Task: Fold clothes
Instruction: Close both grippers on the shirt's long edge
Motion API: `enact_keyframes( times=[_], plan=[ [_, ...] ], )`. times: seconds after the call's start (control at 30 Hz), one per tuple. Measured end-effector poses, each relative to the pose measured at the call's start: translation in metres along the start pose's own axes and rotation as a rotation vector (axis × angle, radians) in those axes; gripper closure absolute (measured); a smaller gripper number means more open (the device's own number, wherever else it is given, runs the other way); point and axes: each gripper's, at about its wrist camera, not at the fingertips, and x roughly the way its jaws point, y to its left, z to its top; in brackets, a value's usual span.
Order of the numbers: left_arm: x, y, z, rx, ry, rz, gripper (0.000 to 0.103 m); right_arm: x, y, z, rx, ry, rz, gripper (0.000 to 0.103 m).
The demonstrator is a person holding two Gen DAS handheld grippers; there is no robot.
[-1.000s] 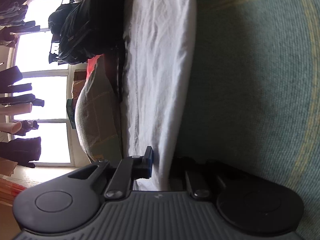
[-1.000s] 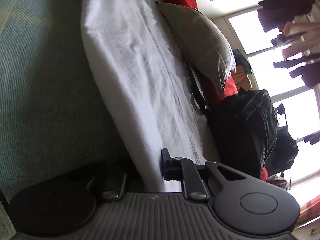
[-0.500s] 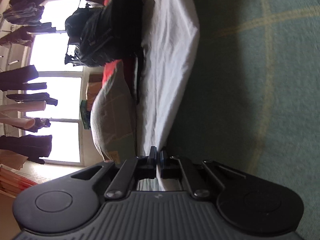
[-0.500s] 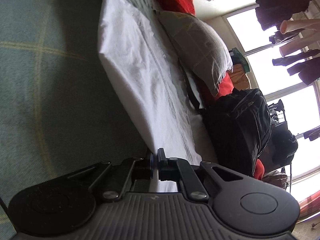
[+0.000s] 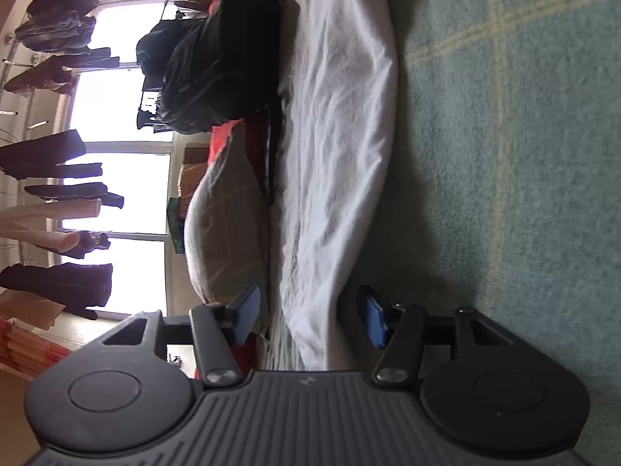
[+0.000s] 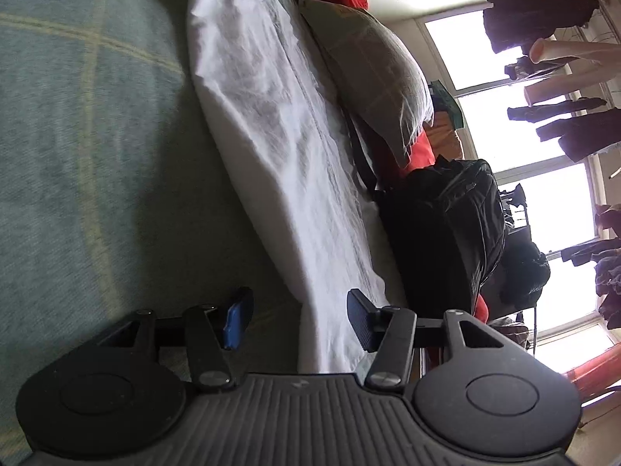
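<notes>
The left gripper point(image 5: 308, 316) and right gripper point(image 6: 297, 318) are both opening, each with a near corner of the white garment point(image 5: 337, 147) between its pads but not pinched. The garment lies on the green checked blanket point(image 5: 516, 155), its long axis running straight ahead from both, neither nearer. Beyond its far edge, a grey pillow point(image 6: 372, 66) and black backpack point(image 6: 442, 233) crowd that side.

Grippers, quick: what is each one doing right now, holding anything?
Left gripper: jaws opening, white garment edge between them, not gripped.
Right gripper: jaws opening, same garment's edge between them, not gripped.
</notes>
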Motion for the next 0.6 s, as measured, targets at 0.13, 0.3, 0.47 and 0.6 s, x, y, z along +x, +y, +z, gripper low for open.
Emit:
enact_keyframes(
  times=[0.13, 0.3, 0.47, 0.6],
  plan=[
    [0.010, -0.002, 0.001, -0.005, -0.002, -0.003, 0.046, 0.024, -0.004, 0.010, -0.005, -0.008, -0.031, 0.044],
    [0.023, -0.005, 0.002, -0.005, -0.011, 0.001, 0.050, 0.052, -0.011, 0.020, -0.009, -0.021, -0.048, 0.044],
    [0.034, -0.002, 0.001, -0.028, 0.003, -0.028, 0.052, 0.072, -0.019, 0.023, 0.018, -0.021, -0.041, 0.044],
    [0.036, -0.011, 0.003, -0.004, 0.022, -0.062, 0.089, 0.074, -0.021, 0.022, 0.045, -0.021, -0.008, 0.064]
  ],
)
